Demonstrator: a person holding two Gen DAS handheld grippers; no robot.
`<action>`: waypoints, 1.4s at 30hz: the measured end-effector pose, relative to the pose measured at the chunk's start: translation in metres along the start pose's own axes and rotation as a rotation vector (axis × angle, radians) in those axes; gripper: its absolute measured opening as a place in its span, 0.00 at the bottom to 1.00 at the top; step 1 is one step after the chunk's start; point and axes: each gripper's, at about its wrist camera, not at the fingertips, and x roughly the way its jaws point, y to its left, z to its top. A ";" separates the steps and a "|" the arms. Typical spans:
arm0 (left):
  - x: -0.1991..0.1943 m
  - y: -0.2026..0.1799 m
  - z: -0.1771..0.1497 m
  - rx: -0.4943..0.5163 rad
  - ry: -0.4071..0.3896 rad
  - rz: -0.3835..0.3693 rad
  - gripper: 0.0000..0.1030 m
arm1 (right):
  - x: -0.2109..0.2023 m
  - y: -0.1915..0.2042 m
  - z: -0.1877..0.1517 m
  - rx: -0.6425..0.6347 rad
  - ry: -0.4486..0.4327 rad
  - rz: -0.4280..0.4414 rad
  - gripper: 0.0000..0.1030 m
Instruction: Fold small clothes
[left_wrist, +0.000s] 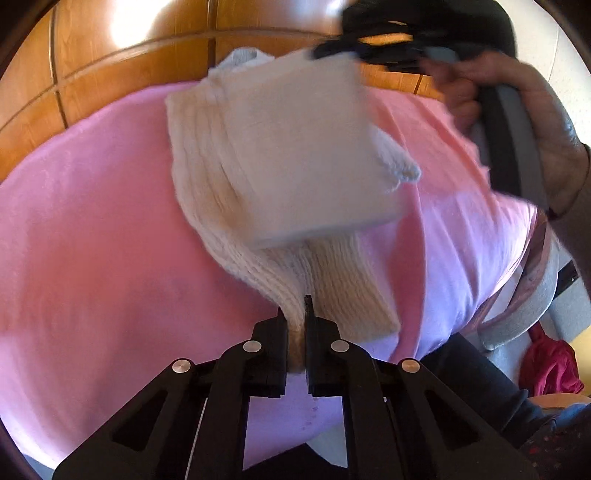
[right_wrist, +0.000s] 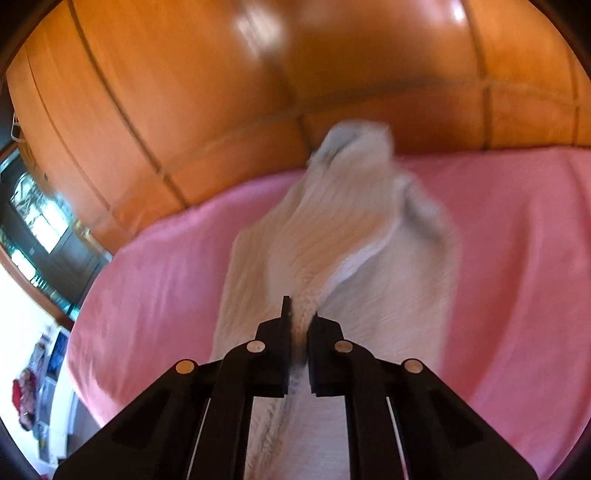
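My left gripper (left_wrist: 297, 325) and right gripper (right_wrist: 300, 325) each pinch the cream knit sock (left_wrist: 280, 162), blurred at frame centre above the pink bed sheet (left_wrist: 92, 221); its toe end is indistinct.

I see a big pink blanket (left_wrist: 92, 221) spread out flat, and it fills most of my left view from 9 o'clock round to 3 o'clock. Behind it, at 12 o'clock, stands a shiny brown wooden wall (right_wrist: 184, 110) made of panels with thin lines between them. Bright light glints off the wood. In my left view, low down at 4 o'clock, a dark red bundle of cloth (left_wrist: 550, 369) sits past the blanket's edge, next to something grey (left_wrist: 532, 310) that I cannot make out. In my right view, at 9 o'clock, there is a dark cabinet with glass (right_wrist: 40, 229), blurry. At 8 o'clock some small colourful things (right_wrist: 33, 391) are too blurry to tell.
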 end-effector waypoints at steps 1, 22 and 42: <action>-0.010 0.006 0.002 -0.020 -0.020 -0.015 0.05 | -0.018 -0.017 0.010 0.004 -0.032 -0.031 0.06; -0.090 0.297 0.142 -0.781 -0.346 0.460 0.35 | -0.043 -0.199 0.066 0.178 -0.032 -0.359 0.51; 0.095 0.108 0.094 -0.766 0.009 -0.384 0.08 | 0.050 -0.102 -0.063 0.404 0.241 0.270 0.14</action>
